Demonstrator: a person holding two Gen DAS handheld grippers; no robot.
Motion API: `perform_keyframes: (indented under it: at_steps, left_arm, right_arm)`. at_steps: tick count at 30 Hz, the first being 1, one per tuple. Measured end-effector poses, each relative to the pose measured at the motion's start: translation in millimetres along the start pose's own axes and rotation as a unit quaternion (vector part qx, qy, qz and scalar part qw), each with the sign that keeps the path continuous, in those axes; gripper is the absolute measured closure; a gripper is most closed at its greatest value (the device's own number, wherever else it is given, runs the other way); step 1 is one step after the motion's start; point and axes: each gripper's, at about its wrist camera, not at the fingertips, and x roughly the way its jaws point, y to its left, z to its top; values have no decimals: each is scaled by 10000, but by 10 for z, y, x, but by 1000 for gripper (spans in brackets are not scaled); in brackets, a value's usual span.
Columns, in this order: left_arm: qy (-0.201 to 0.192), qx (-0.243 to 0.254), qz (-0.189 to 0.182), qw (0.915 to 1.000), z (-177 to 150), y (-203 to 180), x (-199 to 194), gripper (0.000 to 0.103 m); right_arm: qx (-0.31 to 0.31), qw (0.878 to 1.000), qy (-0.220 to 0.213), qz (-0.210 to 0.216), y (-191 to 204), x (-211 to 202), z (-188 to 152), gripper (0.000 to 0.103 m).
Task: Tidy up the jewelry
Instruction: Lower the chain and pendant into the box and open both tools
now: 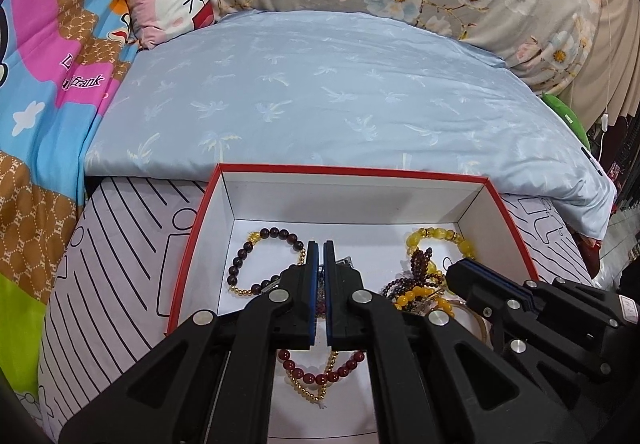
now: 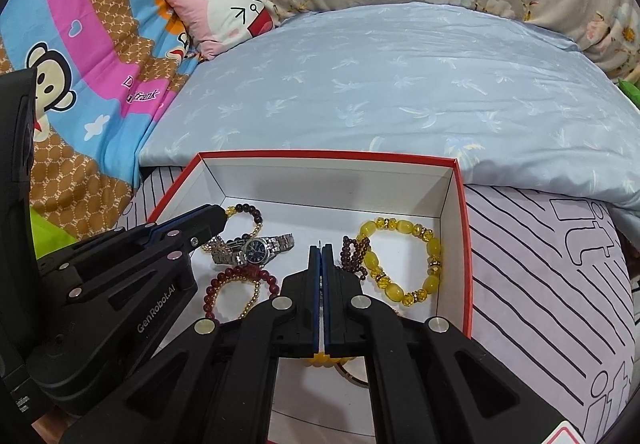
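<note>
Jewelry box (image 2: pixel 464 228) holds bracelets; "GenRobot.AI" left gripper (image 2: pixel 224 217) and right gripper (image 2: pixel 321 248) fingers pressed together.

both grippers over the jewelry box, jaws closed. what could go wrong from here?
1. The dark bead strand lies tangled against the yellow bracelet just past the right gripper; picking up one may drag the other.
2. The watch overlaps the red bead bracelet, so a pinch could catch both.
3. The left gripper sits close to the right one inside the red-rimmed box; they may collide.
</note>
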Motion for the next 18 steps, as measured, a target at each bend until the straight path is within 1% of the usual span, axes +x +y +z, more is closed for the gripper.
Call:
perform_keyframes:
  at_steps: [1, 2, 3, 4, 5, 6, 7, 11, 14, 18]
  left_arm:
    - [-8, -7, 14, 10000, 6, 5, -2, 100]
    - [-5, -29, 10, 10000, 14, 12, -3, 99]
    - [0, -51, 11, 10000, 19, 13, -4, 98]
    - [-3, -66, 30, 10000, 26, 17, -5, 91]
    - [-10, -61, 75, 10000, 28, 17, -9, 83]
    - [-33, -46, 124, 9999, 25, 17, -21, 81]
    - [-75, -15, 199, 9998, 21, 11, -38, 79]
    - [-78, -1, 294, 9995, -5, 2, -85, 78]
    - [-88, 65, 415, 9991, -41, -35, -135, 78]
    - [-88, 100, 473, 9988, -94, -65, -226, 78]
  right_arm:
    - [-3, 10000, -28, -9, -1, -10, 4, 99]
    - [-10, 10000, -46, -14, 1, -20, 14, 95]
    - [-9, 10000, -57, -28, 0, -27, 22, 94]
    - [-7, 10000, -79, -51, -2, -40, 26, 89]
    - [2, 9999, -97, -76, -5, -51, 32, 78]
    - [11, 9999, -127, -103, -8, -69, 35, 71]
    - [18, 9997, -165, -179, -12, -91, 37, 68]
    - [10, 9993, -197, -311, -15, -144, 4, 64]
    - [-22, 9985, -225, -493, 6, -194, -42, 62]
    - [44, 9982, -226, -558, -11, -270, -101, 57]
